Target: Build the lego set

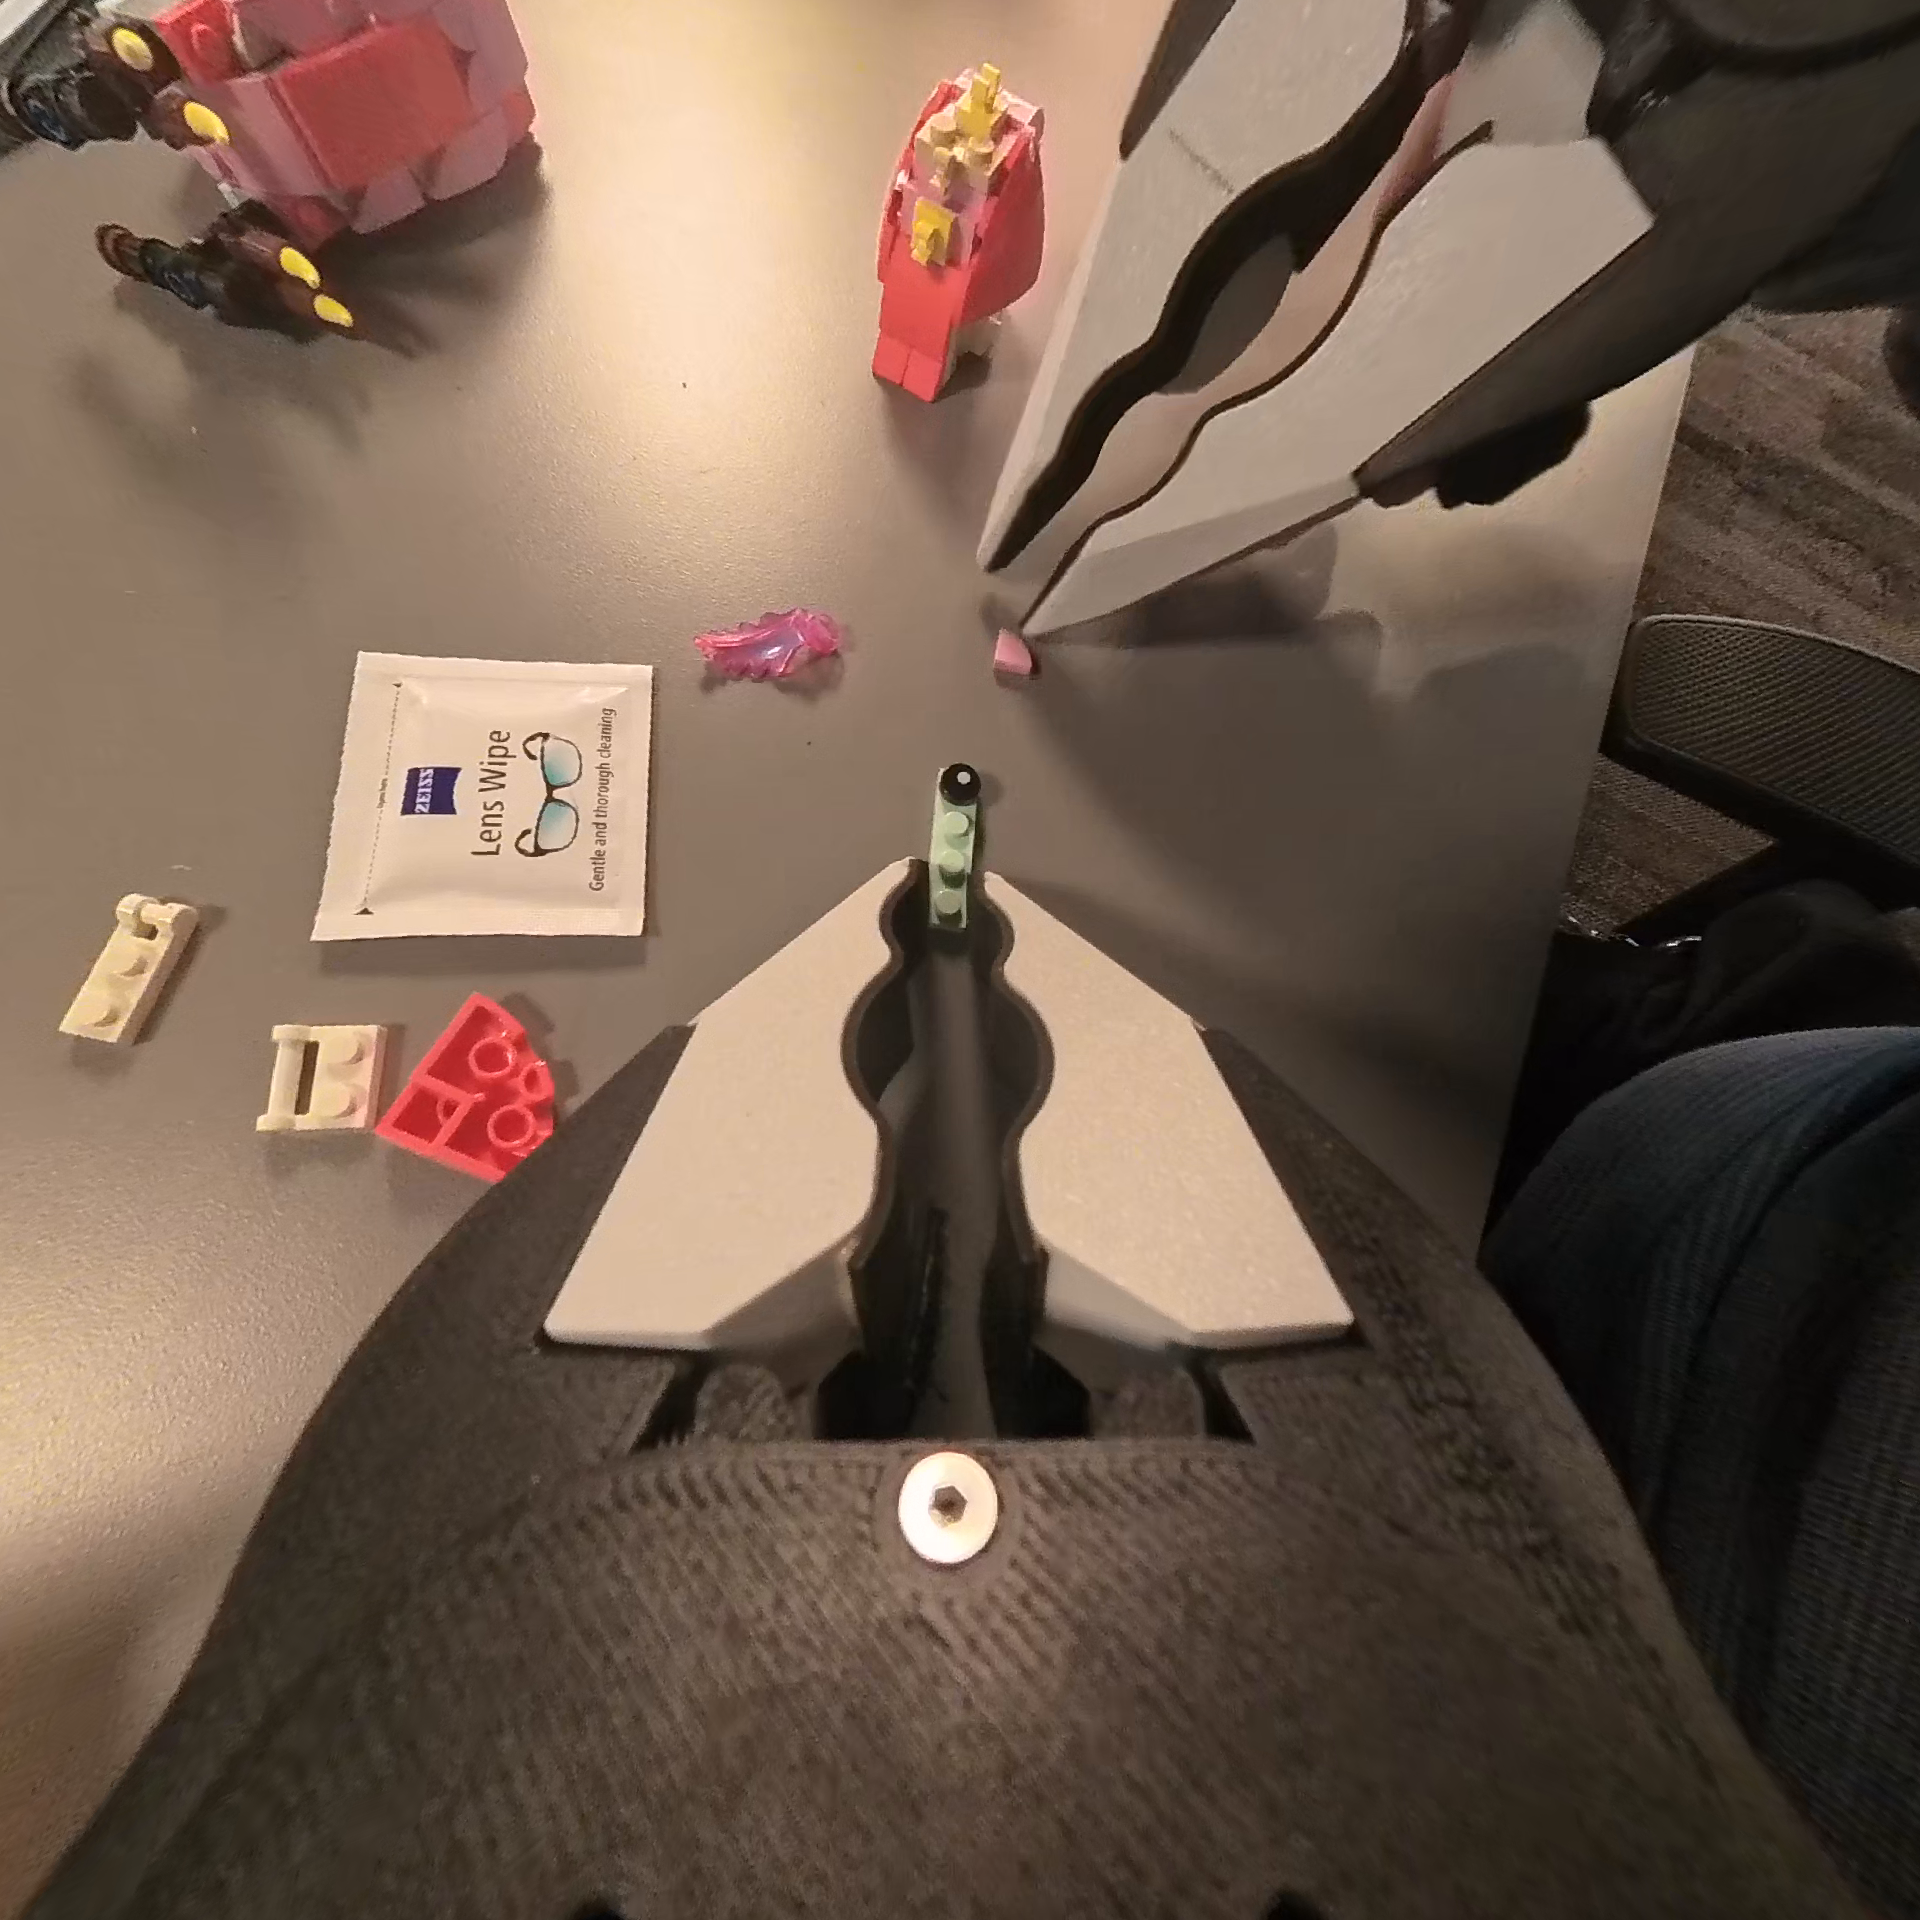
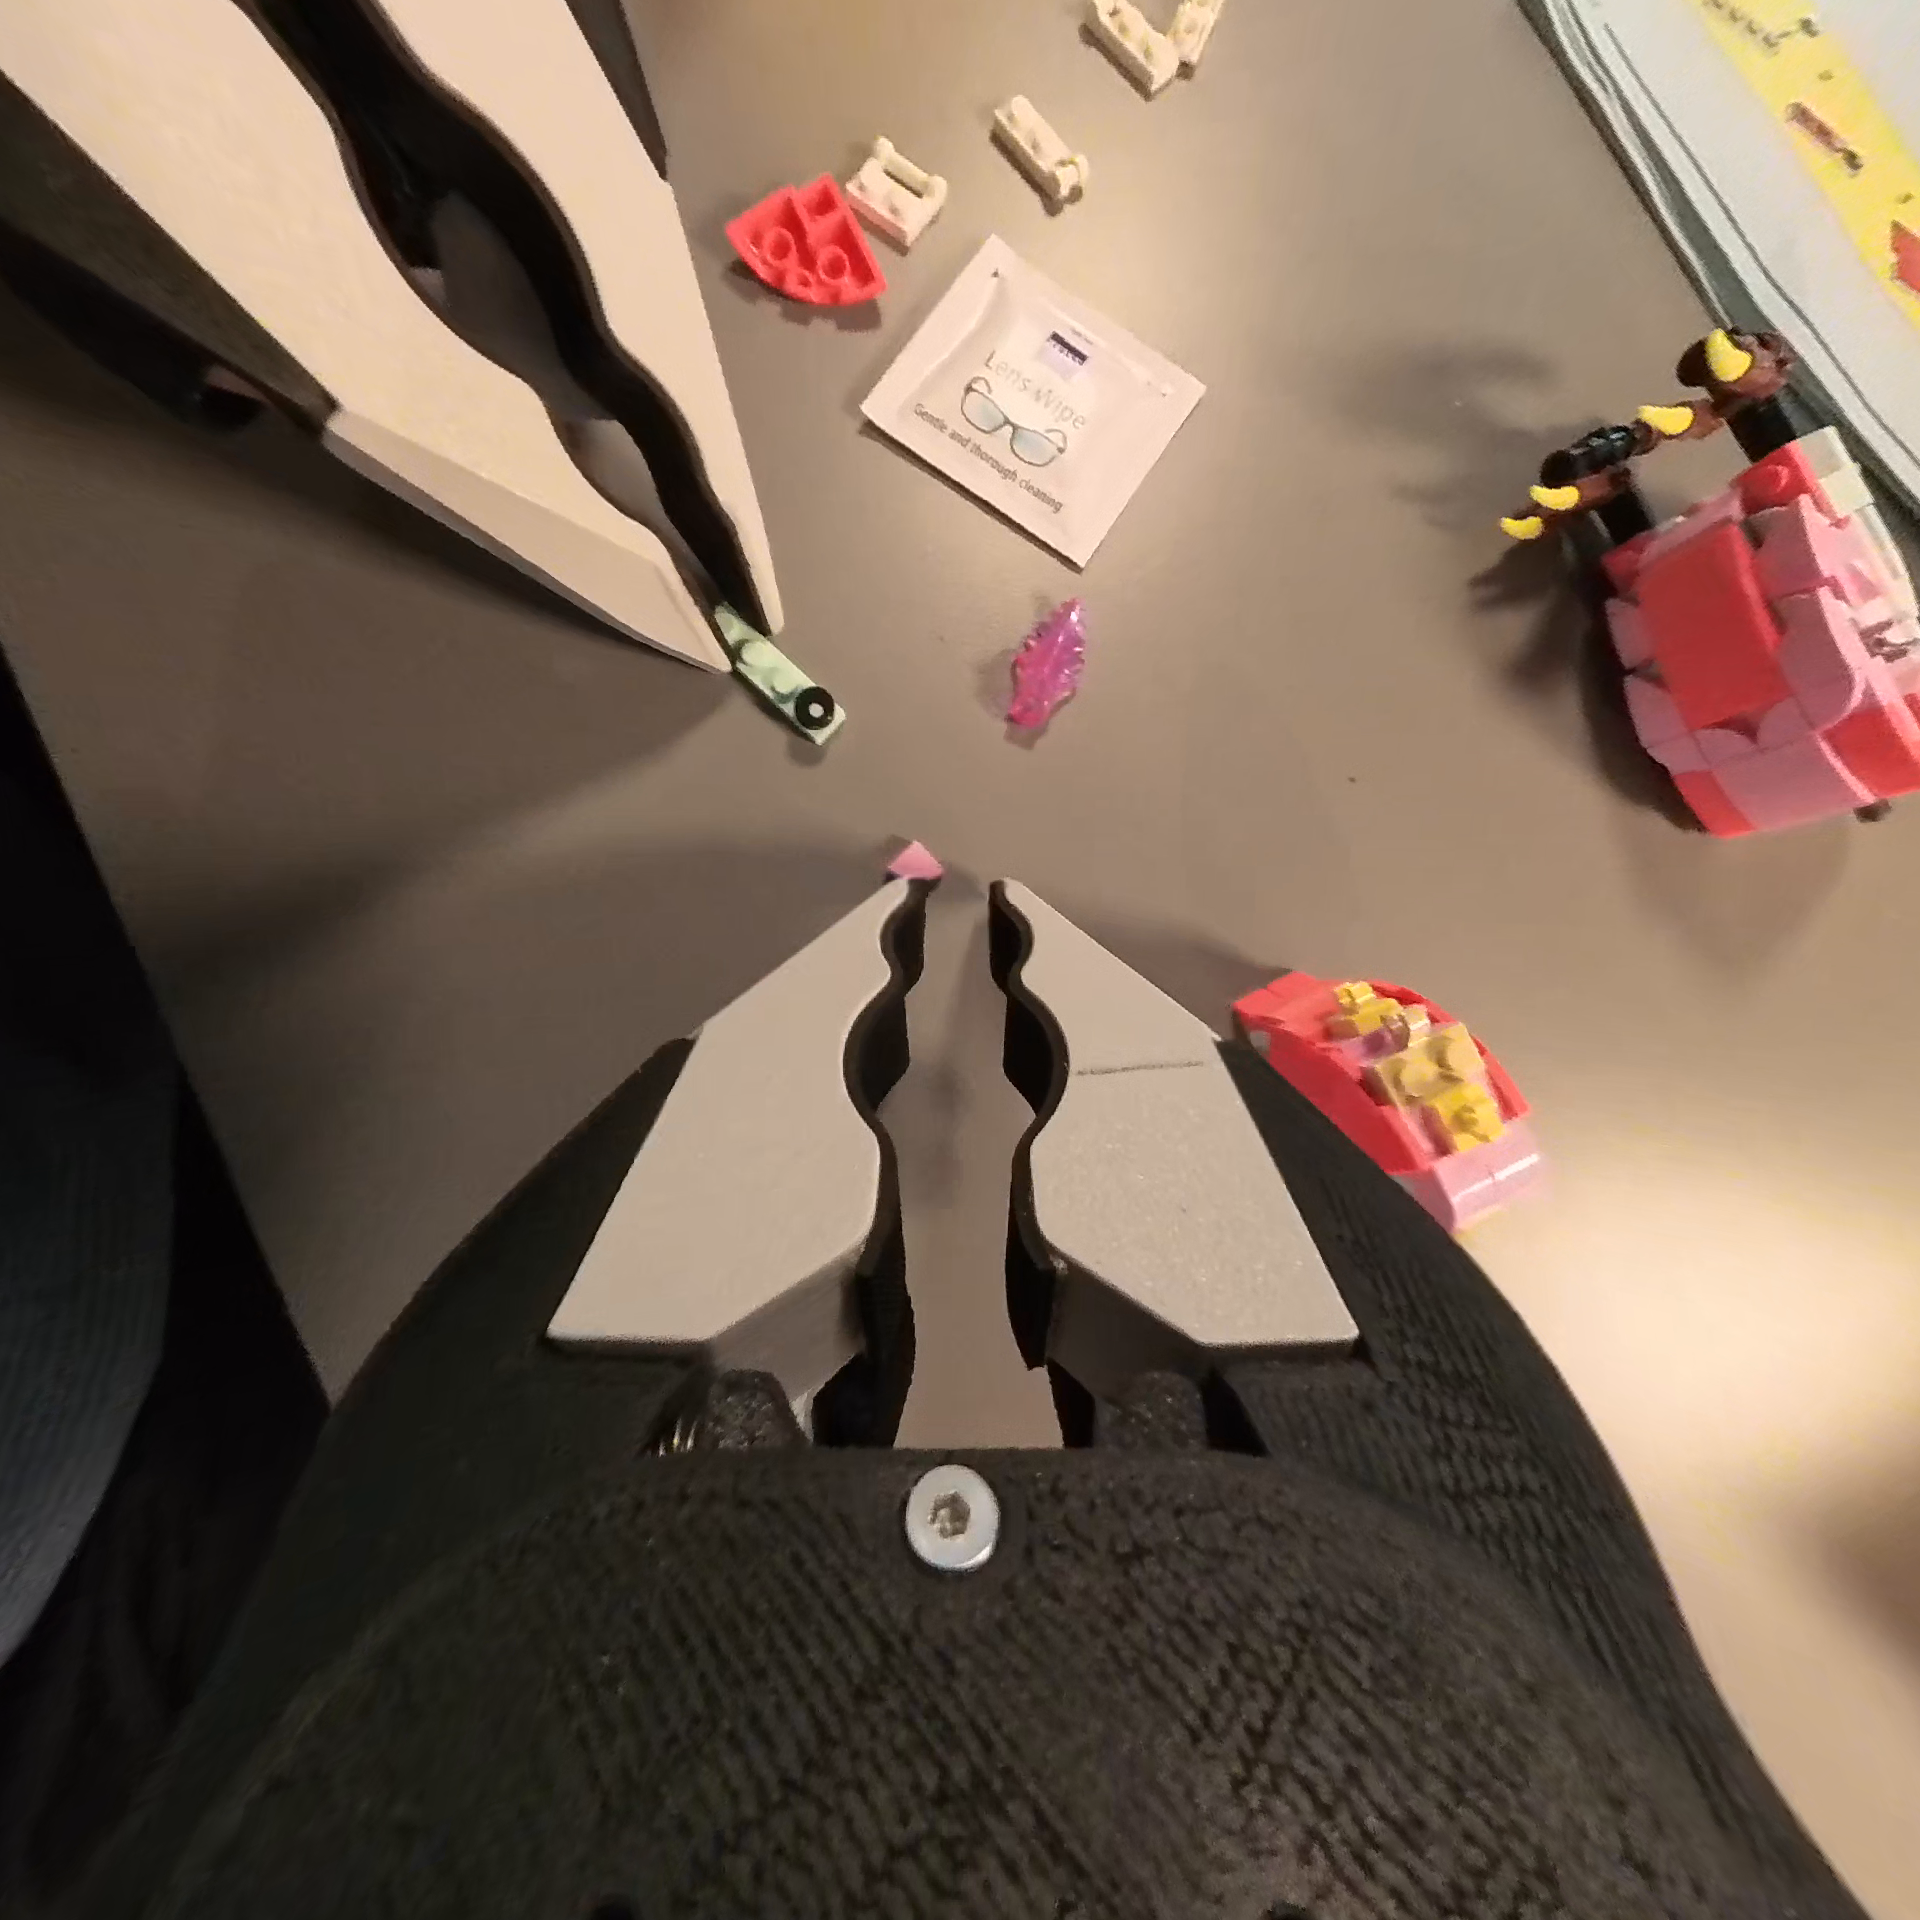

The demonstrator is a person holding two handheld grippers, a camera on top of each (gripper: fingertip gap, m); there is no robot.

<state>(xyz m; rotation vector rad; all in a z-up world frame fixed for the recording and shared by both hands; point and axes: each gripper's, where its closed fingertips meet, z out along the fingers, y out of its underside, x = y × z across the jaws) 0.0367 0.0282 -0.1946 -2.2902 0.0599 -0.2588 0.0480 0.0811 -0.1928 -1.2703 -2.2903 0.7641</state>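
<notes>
My left gripper [image 1: 951, 873] is shut on a narrow mint-green plate [image 1: 954, 847] that sticks out past its fingertips, with a black round stud [image 1: 958, 781] on its far end. The right wrist view shows the same gripper [image 2: 743, 639] holding the plate [image 2: 779, 681] just above the grey table [image 1: 727, 468]. My right gripper [image 2: 956, 891] is open, tips down near the table. A small pink piece [image 2: 912, 862] lies on the table just beyond its left fingertip [image 2: 883, 909], not between the pads. The pink piece also shows in the left wrist view [image 1: 1015, 655], below the right gripper [image 1: 1013, 597].
A translucent pink feather piece [image 1: 771, 644], a white wipe sachet [image 1: 488, 795], cream plates [image 1: 130, 966] [image 1: 322, 1075] and a red wedge plate [image 1: 473, 1086] lie on the table. A red and pink brick figure [image 1: 961, 218] and a bigger pink block model [image 1: 343, 104] stand farther off. A person's leg [image 1: 1714, 1299] is at the right. About 6 centimeters separates my left fingertips from my right. From the left gripper's tips to the white wipe sachet [image 1: 488, 795] is close to 8 centimeters. My right wrist view [image 2: 1034, 383] looks at it from another angle.
</notes>
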